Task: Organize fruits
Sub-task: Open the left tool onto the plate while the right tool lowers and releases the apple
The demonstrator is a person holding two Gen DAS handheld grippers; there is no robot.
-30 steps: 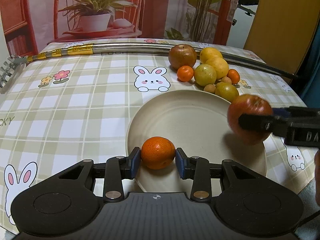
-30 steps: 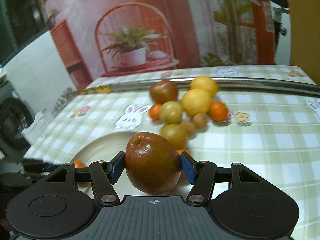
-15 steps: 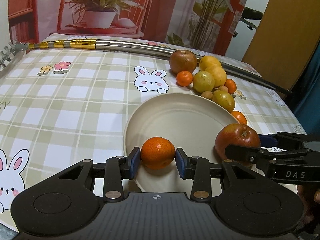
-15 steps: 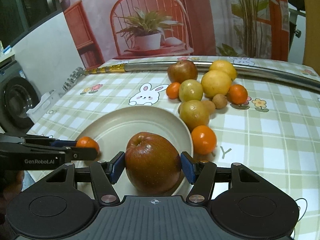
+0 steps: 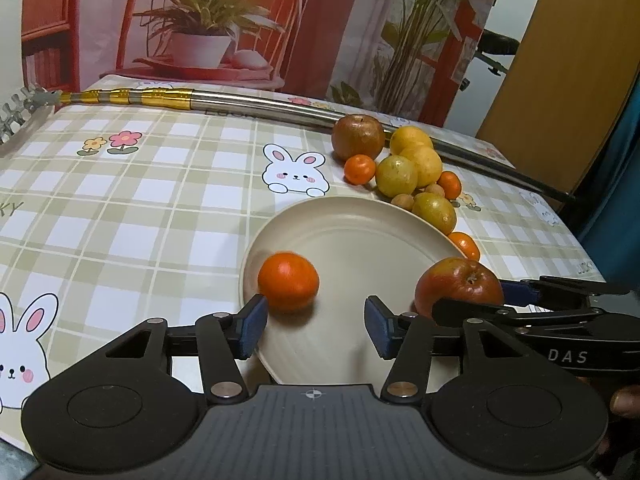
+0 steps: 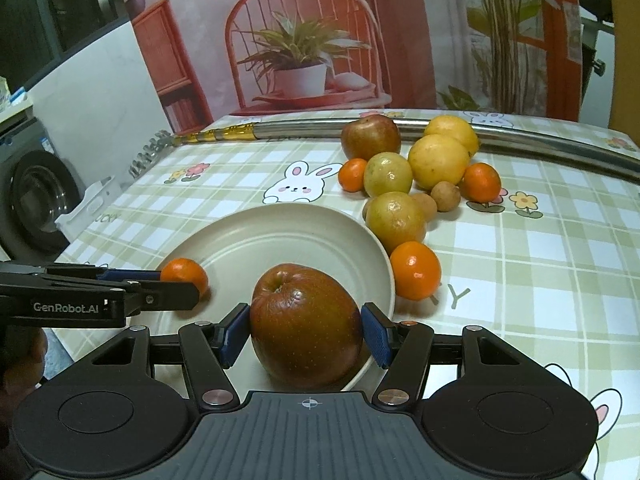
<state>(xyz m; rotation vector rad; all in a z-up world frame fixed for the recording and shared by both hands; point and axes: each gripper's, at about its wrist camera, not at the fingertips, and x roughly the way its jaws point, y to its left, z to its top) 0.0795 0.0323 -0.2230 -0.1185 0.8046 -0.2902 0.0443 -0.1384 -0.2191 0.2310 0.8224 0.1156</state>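
Tangerine [image 5: 288,281] lies on plate [image 5: 352,216], left gripper [image 5: 314,325] jaws just opened, released; right gripper [image 6: 305,334] pinches apple [image 6: 306,324] over the plate.

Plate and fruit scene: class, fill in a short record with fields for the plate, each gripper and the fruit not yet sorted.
plate: cream plate on the checked tablecloth
on plate: tangerine near its left rim
left gripper: open, jaws just opened; tangerine released, beside the left pad
right gripper: shut on the red apple, low over the plate's near edge
still unsorted: fruit pile on the cloth beyond the plate: another apple, yellow-green fruits, tangerines, small brown fruits
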